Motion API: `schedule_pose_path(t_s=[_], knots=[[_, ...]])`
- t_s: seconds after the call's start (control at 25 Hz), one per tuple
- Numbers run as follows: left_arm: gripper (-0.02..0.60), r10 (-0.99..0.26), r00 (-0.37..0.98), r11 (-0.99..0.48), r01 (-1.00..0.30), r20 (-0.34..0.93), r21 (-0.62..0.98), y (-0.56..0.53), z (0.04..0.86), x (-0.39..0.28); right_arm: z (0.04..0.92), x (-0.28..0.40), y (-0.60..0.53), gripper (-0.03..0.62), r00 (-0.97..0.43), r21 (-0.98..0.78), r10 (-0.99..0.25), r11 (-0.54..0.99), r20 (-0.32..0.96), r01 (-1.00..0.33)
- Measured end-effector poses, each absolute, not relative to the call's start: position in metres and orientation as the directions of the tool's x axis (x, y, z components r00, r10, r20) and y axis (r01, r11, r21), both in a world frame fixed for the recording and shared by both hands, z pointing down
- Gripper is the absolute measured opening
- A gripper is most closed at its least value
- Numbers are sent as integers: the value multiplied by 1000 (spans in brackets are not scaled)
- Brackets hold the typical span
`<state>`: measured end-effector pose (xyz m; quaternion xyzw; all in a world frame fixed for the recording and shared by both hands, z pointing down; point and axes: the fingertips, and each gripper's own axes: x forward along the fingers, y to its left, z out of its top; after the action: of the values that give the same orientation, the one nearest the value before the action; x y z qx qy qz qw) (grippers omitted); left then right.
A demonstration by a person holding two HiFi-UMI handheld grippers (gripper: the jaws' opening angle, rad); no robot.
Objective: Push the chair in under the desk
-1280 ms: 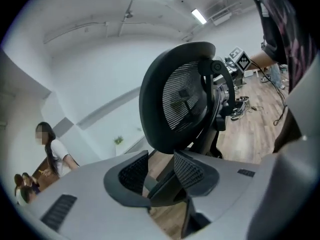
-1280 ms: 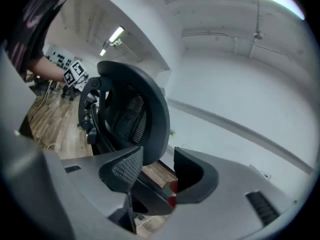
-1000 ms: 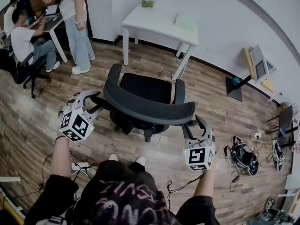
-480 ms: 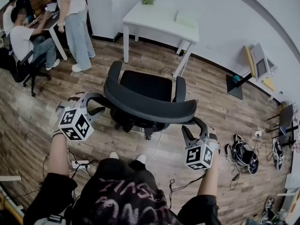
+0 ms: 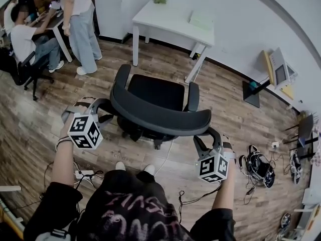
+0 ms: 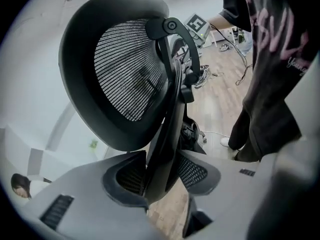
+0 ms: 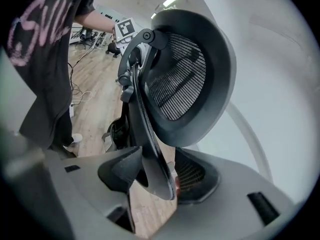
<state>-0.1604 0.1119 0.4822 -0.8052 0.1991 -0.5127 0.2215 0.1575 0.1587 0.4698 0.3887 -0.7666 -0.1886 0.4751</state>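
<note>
A black mesh office chair point(image 5: 155, 92) stands on the wood floor, its seat facing the white desk point(image 5: 170, 21) by the far wall. Its curved backrest point(image 5: 160, 117) is nearest me. My left gripper point(image 5: 106, 110) straddles the backrest's left end. The rim point(image 6: 165, 149) runs between the jaws of the left gripper point(image 6: 160, 171), which have just been opening and stand open. My right gripper point(image 5: 206, 136) straddles the right end. In the right gripper view the rim point(image 7: 152, 169) sits inside the wide gap of the right gripper point(image 7: 157, 171). The mesh panel point(image 7: 185, 74) fills that view.
Cables and a power strip point(image 5: 80, 174) lie on the floor by my feet point(image 5: 133, 167). A standing person point(image 5: 77, 19) and a seated one point(image 5: 27, 39) are at the far left. Bags point(image 5: 258, 167) and a monitor point(image 5: 278, 69) sit at the right.
Both grippers have sunk a little at the backrest's ends and rolled slightly. The chair stays where it was. The standing person at the back has shifted left.
</note>
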Motion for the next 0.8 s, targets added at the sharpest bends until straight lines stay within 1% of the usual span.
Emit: schedule_pose_path(t_s=[0.24,0.44,0.8], knots=[[207,-528,387,-833,-62,756,-550,110,490,-154,477,157,159,210,-268,600,-726,680,634,-422],[207,-527,369,-832,-42,765,-553,106,499,-152,490,155,156,210,-258,613,-703,707,663,-352],[206,-537,359,-823,-26,763,-567,101,501,-151,502,155,145,213,-244,579,-660,746,711,-329]])
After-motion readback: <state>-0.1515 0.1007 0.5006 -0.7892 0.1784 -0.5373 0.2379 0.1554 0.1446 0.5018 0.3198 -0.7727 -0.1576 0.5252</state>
